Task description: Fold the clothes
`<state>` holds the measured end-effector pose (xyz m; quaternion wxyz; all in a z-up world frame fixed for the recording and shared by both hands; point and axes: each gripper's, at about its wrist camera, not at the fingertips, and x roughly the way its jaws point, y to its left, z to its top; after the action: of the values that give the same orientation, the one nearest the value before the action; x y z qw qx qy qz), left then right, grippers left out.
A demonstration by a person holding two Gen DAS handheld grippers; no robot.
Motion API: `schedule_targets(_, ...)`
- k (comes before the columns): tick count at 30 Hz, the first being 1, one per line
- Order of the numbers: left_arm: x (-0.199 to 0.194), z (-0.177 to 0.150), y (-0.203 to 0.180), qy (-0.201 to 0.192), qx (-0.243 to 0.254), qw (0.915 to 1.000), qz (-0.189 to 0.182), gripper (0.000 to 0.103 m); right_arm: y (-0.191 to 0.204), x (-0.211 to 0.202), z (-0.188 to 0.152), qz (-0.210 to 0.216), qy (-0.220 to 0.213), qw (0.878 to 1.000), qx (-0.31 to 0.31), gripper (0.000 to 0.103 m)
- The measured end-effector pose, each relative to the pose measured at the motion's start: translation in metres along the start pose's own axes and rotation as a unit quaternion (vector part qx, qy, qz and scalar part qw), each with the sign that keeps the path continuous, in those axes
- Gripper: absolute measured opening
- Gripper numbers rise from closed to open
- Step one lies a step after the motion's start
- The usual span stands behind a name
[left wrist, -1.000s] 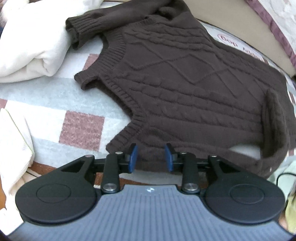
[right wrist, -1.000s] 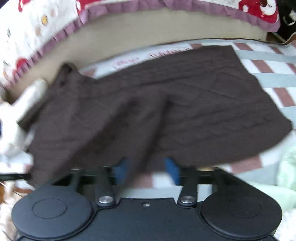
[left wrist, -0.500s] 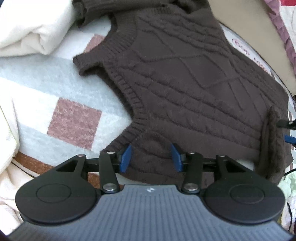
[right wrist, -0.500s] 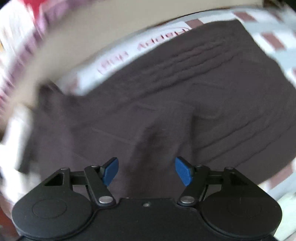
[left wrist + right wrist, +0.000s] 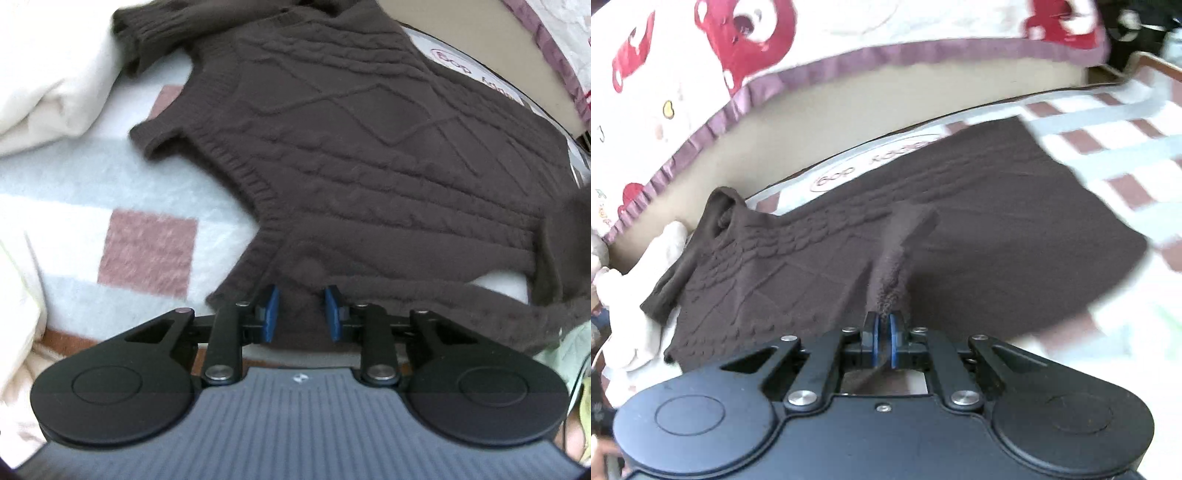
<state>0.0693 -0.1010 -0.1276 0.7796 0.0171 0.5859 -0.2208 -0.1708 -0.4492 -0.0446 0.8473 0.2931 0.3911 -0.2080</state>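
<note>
Checked blanket (image 5: 110, 184) under brown sweater (image 5: 369, 147); left gripper (image 5: 301, 314) jaws closing around its edge, right gripper (image 5: 882, 332) jaws clamped on a fold.

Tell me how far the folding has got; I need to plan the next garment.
Done: the dark brown cable-knit sweater lies spread flat on the checked pink-and-white blanket. In hand: the right tongs are shut on a pinched ridge of its knit; the left tongs are closing around its near shoulder edge. Left: no fold is visible yet.

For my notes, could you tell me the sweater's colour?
Dark brown sweater, cable-knit; clearest in the left wrist view.
</note>
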Motion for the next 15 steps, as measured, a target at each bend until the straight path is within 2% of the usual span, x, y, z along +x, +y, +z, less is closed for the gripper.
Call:
schedule_targets(4,-0.003,-0.003,0.008,0.022,-0.024,0.9994,-0.011,0.03,-0.015,-0.002,-0.019,-0.038,0.075,0.996,-0.015,0.009)
schedule_targets(5,-0.004,-0.004,0.01,0.026,-0.035,0.9988,-0.021,0.034,-0.019,0.001,-0.021,-0.044,0.094,0.995,-0.012,0.009)
schedule_targets(6,-0.005,-0.005,0.012,0.03,-0.047,0.998,-0.031,0.04,-0.02,0.003,-0.021,-0.051,0.116,0.992,-0.009,0.013)
schedule_targets(8,-0.003,-0.006,0.017,0.044,-0.076,0.9941,-0.062,0.045,-0.021,0.004,-0.019,-0.057,0.151,0.987,-0.01,0.015)
schedule_targets(10,0.001,-0.009,0.022,0.06,-0.104,0.9886,-0.091,0.045,-0.016,-0.005,-0.013,-0.04,0.143,0.989,-0.019,0.025)
schedule_targets(13,0.008,-0.013,0.026,0.073,-0.143,0.9772,-0.138,0.045,-0.005,-0.018,0.002,0.035,0.085,0.994,-0.066,0.034)
schedule_targets(15,0.013,-0.016,0.029,0.072,-0.165,0.9687,-0.171,0.048,0.007,-0.012,0.01,0.075,0.056,0.987,-0.134,0.036)
